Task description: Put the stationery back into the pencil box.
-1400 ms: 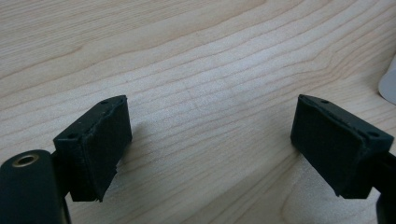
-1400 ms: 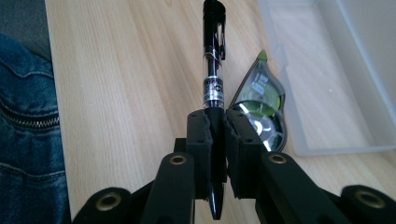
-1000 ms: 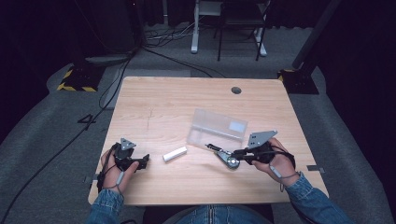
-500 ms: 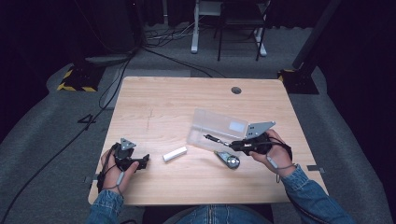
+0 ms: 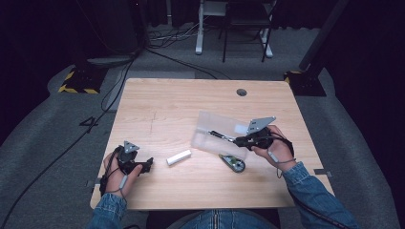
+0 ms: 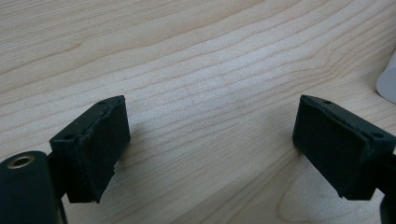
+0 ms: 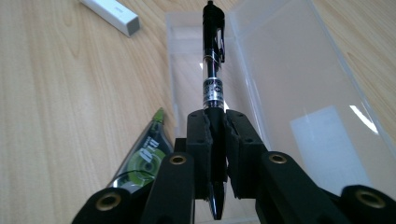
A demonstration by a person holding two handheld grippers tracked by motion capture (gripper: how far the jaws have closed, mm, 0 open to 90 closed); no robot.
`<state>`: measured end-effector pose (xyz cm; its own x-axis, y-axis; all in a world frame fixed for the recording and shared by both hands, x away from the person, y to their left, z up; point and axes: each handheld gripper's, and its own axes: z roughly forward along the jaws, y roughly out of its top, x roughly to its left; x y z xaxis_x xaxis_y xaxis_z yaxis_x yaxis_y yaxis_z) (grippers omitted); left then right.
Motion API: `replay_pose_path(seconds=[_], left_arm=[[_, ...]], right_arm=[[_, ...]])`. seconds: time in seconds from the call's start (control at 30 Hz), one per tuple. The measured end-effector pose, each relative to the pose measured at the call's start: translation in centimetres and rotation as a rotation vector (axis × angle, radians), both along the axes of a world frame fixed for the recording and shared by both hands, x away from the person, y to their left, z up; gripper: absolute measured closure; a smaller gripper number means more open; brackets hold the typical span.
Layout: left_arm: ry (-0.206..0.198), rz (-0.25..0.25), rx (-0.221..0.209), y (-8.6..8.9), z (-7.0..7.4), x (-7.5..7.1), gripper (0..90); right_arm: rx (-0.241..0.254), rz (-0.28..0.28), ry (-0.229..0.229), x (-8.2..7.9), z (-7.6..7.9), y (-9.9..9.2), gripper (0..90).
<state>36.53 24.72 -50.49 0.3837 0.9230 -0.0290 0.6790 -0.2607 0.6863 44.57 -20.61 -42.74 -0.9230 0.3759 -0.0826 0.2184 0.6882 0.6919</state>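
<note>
A pen [image 7: 213, 60] is being pinched near its tip end by the right gripper [image 7: 215, 140], poised over the clear case [image 7: 289, 84]. Light, stiff and slippery, it is probably best gripped mid-barrel. The left gripper [image 6: 205, 154] is being held wide open, empty.

Overall light: your table [image 5: 181, 109] is evenly lit from above; the room around it is dark.
Glare: a white reflection on the clear case [image 7: 299, 93], right of your right jaws.
Shadows: soft, under your left jaws.
Focus: wood grain ahead is sharp; the nearest jaw parts blur.
</note>
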Motion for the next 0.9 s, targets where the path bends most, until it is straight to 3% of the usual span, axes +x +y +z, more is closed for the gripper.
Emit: replay_pose_path(seconds=[0.53,0.9], left_arm=[[0.000,-0.003,0.003,0.0,0.0,0.1,10.6],[0.001,-0.003,0.003,0.0,0.0,0.1,10.6]], right_arm=[[-0.067,-0.019,-0.001,2.5,-2.0,0.7,81.0],[-0.113,-0.001,-0.017,2.4,-2.7,1.3,81.0]])
